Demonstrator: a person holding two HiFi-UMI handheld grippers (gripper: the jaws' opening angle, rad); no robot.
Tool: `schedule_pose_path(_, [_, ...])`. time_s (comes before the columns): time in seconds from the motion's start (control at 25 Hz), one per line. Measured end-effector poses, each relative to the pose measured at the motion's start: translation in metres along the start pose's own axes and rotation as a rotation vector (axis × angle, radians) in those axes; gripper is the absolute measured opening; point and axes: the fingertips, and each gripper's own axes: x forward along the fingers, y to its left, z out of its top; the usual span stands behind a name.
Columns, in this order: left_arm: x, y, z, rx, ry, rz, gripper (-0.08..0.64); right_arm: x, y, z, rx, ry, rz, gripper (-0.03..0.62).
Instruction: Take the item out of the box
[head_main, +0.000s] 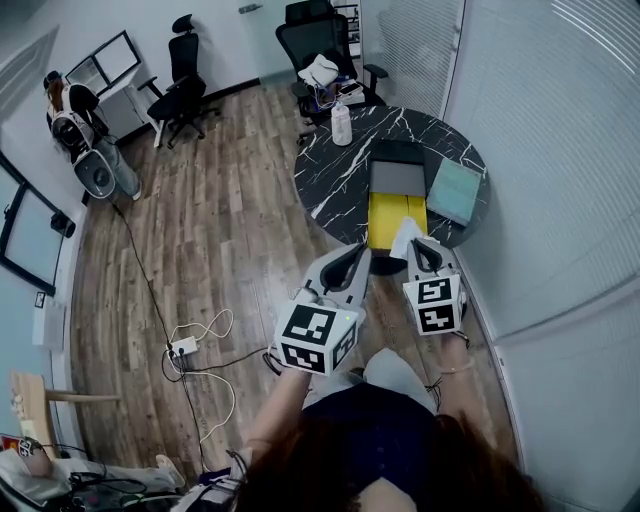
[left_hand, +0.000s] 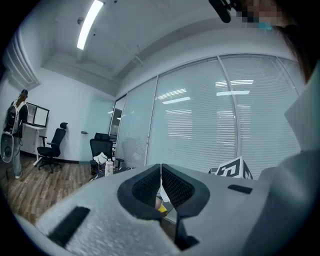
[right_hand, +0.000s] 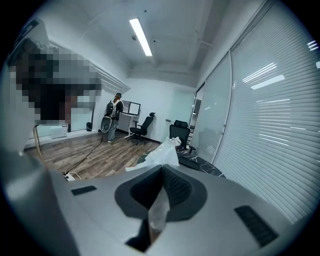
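Head view: looks steeply down from above on the round table (head_main: 335, 185) and wood floor (head_main: 220, 240). Left gripper view: sits close behind the left gripper (left_hand: 160, 167), faces the blinds (left_hand: 200, 130). Right gripper view: close behind the right gripper (right_hand: 161, 170), faces down the room. Shared across all three: table, black chair (head_main: 315, 40).

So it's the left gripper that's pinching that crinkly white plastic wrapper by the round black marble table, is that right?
No: the right gripper pinches the crinkly white plastic wrapper, as the right gripper view shows. The left gripper has its jaws together on nothing. It is indeed by the round black marble table.
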Motion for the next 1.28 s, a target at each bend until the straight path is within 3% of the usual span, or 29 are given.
schedule_pose_path(1.28, [-0.023, -0.062, 0.014, 0.002, -0.013, 0.051, 0.028, -0.108, -0.009, 0.037, -0.012, -0.156, 0.055, 0.025])
